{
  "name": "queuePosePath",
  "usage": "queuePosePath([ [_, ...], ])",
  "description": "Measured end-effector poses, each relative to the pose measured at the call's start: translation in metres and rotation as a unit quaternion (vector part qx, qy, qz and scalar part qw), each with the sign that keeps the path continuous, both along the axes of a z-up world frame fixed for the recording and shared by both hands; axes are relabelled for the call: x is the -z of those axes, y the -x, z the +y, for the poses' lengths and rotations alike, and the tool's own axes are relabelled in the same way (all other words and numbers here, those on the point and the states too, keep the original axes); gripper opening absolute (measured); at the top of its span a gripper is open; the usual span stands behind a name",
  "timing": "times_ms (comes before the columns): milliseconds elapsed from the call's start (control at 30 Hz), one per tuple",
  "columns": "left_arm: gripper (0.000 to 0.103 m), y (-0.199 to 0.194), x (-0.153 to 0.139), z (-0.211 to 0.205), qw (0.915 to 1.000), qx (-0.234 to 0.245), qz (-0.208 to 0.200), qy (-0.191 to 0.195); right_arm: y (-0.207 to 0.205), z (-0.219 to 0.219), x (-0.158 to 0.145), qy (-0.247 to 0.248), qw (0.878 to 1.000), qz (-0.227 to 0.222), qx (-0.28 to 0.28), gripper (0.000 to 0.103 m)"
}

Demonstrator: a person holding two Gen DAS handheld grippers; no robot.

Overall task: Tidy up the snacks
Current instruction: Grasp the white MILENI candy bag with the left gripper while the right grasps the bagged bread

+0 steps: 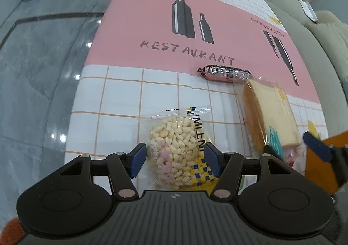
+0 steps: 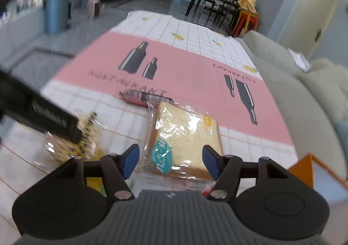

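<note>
Left gripper jaws straddle the puffed-rice cake, apart; right gripper jaws apart around the wrapped bread, ready to lift; sausage lies at twelve o'clock.

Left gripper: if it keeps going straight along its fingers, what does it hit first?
The puffed rice cake pack: it already sits between the open left gripper fingers. Beyond it lies bare tablecloth; the sausage is off to the right. Height above the pack is unclear.

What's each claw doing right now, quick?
Left claw: open, pads on either side of the puffed rice cake packet, not clamped.
Right claw: open, straddling the wrapped bread slice, not gripping it.
</note>
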State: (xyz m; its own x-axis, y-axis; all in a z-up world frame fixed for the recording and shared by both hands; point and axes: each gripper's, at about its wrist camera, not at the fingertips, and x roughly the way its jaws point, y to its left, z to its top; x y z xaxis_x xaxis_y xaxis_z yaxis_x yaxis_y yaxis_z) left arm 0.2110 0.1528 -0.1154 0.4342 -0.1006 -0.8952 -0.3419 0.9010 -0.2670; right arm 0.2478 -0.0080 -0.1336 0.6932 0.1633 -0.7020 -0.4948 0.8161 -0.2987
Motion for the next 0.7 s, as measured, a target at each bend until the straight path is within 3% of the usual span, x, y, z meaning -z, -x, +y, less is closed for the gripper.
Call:
queuePosePath([
  [100,0.074,-0.005,0.005,0.001,0.9997,-0.020,0.013,0.005,-0.006,0.003,0.010,0.006,1.000,0.014,-0.012,0.063],
  [200,0.082,-0.008,0.009,0.002,0.9991,-0.034,0.020,0.014,-0.009,0.004,0.020,0.013,0.999,0.032,-0.012,0.063],
  [433,0.090,-0.019,0.011,-0.011,0.9992,-0.027,0.031,0.004,-0.001,0.012,0.037,0.055,0.998,0.002,-0.030,0.065],
  [700,0.094,-0.029,0.014,-0.036,0.9974,0.011,0.043,-0.057,0.006,0.011,0.039,0.072,0.996,-0.016,-0.045,0.061],
])
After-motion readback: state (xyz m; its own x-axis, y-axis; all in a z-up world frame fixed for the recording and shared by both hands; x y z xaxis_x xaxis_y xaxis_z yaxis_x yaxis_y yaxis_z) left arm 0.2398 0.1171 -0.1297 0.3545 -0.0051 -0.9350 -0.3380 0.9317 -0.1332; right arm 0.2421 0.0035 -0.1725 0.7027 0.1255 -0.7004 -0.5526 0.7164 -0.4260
